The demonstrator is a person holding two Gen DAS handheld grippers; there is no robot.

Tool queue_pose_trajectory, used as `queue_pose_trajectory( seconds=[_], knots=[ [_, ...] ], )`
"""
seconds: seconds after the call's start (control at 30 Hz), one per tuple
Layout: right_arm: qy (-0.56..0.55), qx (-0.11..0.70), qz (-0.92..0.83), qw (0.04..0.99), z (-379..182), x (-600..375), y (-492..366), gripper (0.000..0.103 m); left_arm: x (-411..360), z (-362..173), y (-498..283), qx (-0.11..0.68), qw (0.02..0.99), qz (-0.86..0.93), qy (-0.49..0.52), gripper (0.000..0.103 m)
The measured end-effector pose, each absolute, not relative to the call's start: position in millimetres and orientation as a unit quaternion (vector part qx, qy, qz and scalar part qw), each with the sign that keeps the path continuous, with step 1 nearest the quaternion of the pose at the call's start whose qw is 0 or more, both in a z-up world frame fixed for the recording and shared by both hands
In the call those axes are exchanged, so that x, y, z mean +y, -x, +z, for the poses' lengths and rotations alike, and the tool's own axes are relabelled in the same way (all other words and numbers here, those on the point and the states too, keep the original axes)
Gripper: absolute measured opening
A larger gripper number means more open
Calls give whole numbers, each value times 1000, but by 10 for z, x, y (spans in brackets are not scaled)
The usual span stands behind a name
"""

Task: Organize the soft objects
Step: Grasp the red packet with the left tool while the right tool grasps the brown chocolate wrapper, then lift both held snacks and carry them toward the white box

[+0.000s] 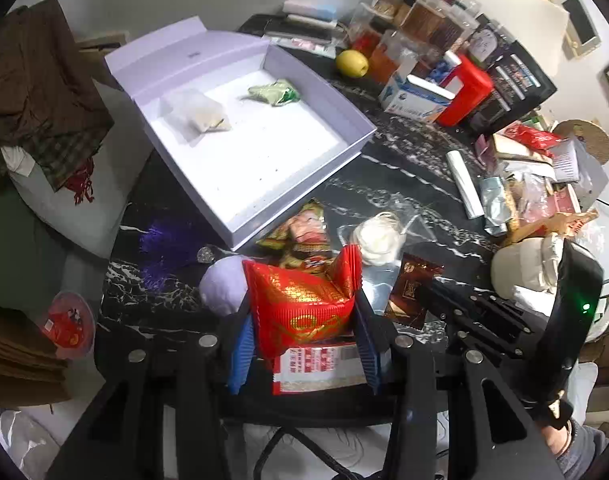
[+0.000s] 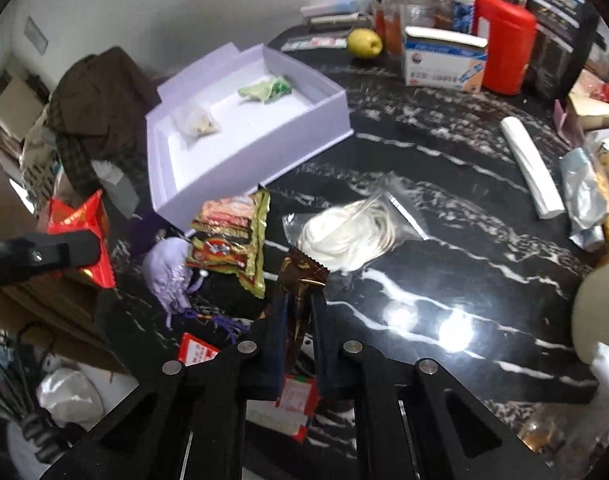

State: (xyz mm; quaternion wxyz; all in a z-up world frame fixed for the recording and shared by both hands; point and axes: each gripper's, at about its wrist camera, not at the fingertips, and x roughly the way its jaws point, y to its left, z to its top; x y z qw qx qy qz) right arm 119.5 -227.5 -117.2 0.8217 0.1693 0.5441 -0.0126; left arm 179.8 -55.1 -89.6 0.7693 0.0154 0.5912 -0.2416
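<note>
**Two cameras looking down at one table**

Each camera is sitting on a gripper, looking steeply down along its fingers from close above the black table (image 1: 404, 168). Both are facing the white box (image 1: 240, 128), which lies farther back. The right camera is also seeing the left gripper (image 2: 84, 248).

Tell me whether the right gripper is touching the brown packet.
Touching. The right wrist view shows the right gripper with both fingers pinching the brown packet.

Home dining corner: cluttered marble table (image 2: 444, 152), spice jars (image 1: 424, 16) and apple (image 1: 351, 63) far, clothes pile (image 1: 36, 92) left.
</note>
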Motion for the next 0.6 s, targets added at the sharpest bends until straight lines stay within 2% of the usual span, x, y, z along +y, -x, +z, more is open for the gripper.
queue_pose_trajectory(
  seconds=[0.6],
  knots=[
    [-158,448,33,879,-53,-2198,-902,11,-439,69,-1496,500,827,-257,17,44]
  ],
)
